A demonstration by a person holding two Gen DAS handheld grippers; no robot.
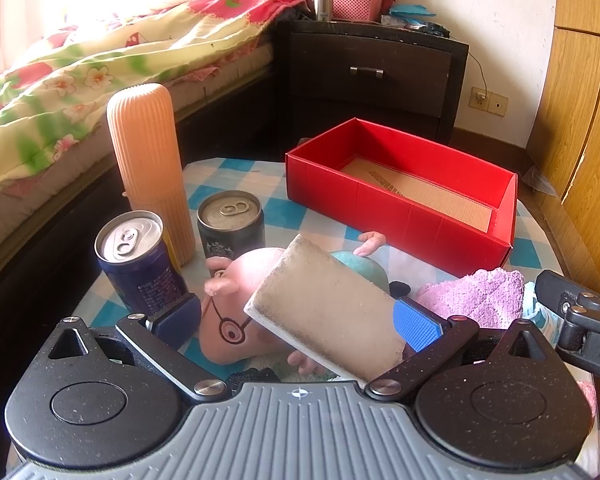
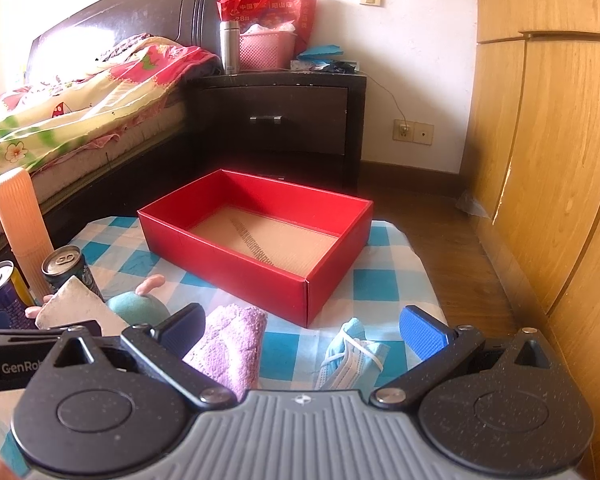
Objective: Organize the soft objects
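On the checkered cloth before the red box, my left gripper is spread wide around the sponge; my right gripper stands open over the purple towel.

Sponge: rough, grimy, matt foam w/ a white edge. Towel: fuzzy purple terry cloth. Pig toy: soft pink plush. Box: smooth red card, brown cardboard floor. Cans: shiny metal tops. Tall bottle: ribbed matt orange plastic. Mask: thin blue pleated fabric. Gripper pads: dimpled blue rubber.
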